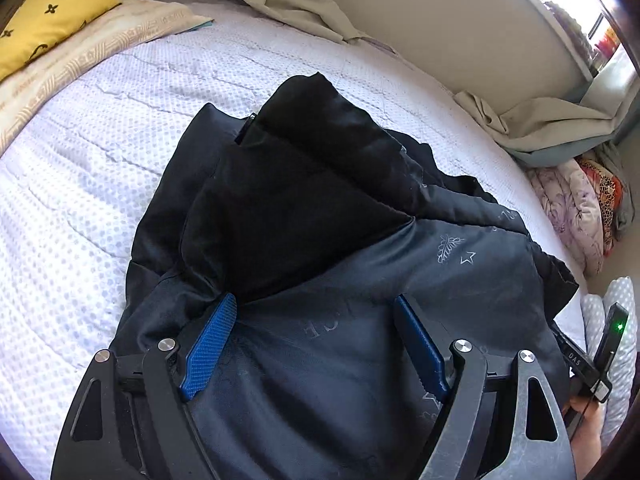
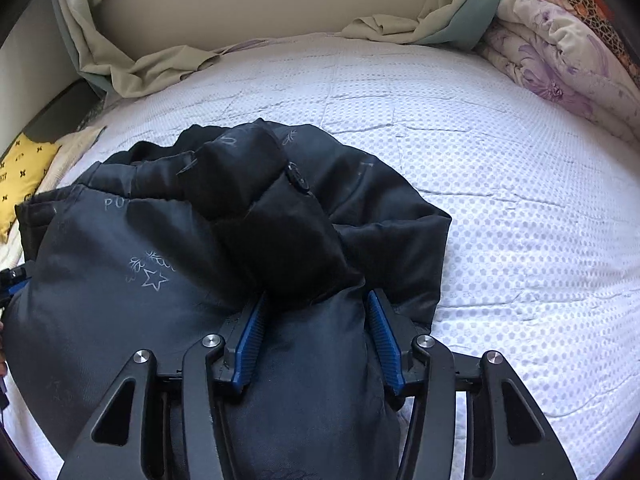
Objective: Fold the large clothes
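A large dark navy padded jacket (image 1: 328, 232) with pale printed stars and letters lies bunched on the white dotted bed cover (image 1: 100, 168); it also shows in the right wrist view (image 2: 132, 256). My left gripper (image 1: 316, 308) has its blue pads wide apart, resting over the jacket's lining, nothing pinched. My right gripper (image 2: 316, 300) has its blue pads closed in on a thick fold of the jacket (image 2: 312, 344) that bulges between them. A black sleeve or flap (image 2: 276, 240) lies across the top of the jacket.
A yellow patterned pillow (image 1: 48, 20) and cream cloth (image 1: 100, 52) lie at the far left. Beige and teal curtains (image 1: 552, 128) hang onto the bed by the wall. A floral quilt (image 2: 560, 52) is piled at the far right. The bed cover (image 2: 520, 220) extends rightwards.
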Tool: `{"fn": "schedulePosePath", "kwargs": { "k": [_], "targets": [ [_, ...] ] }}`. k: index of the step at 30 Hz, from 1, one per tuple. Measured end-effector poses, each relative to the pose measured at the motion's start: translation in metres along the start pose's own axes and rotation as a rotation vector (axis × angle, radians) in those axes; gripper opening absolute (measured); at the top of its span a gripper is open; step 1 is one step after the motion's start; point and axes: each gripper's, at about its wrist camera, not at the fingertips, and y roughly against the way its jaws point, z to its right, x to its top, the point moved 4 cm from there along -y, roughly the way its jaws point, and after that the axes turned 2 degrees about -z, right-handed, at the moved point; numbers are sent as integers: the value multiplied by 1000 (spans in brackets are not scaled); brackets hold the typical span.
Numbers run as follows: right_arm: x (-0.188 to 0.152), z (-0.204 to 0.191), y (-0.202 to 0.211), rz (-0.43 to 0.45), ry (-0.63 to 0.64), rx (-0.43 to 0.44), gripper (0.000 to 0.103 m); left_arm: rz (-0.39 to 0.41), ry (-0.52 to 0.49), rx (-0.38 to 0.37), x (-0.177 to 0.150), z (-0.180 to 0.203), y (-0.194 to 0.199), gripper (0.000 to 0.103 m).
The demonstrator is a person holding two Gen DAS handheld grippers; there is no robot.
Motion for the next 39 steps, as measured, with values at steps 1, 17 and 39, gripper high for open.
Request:
{"fn": "schedulePosePath", "kwargs": {
  "k": [1,17,39],
  "targets": [
    [0,2,-1,3,-8,11,48,9,-13,8,-1,1,-2,85],
    [11,49,4,11,-385,296,50,17,-28,1,2,9,-9,96],
    [35,-22,127,155,-149,143,59,105,114,-69,20,-15,83,98]
  ]
}}
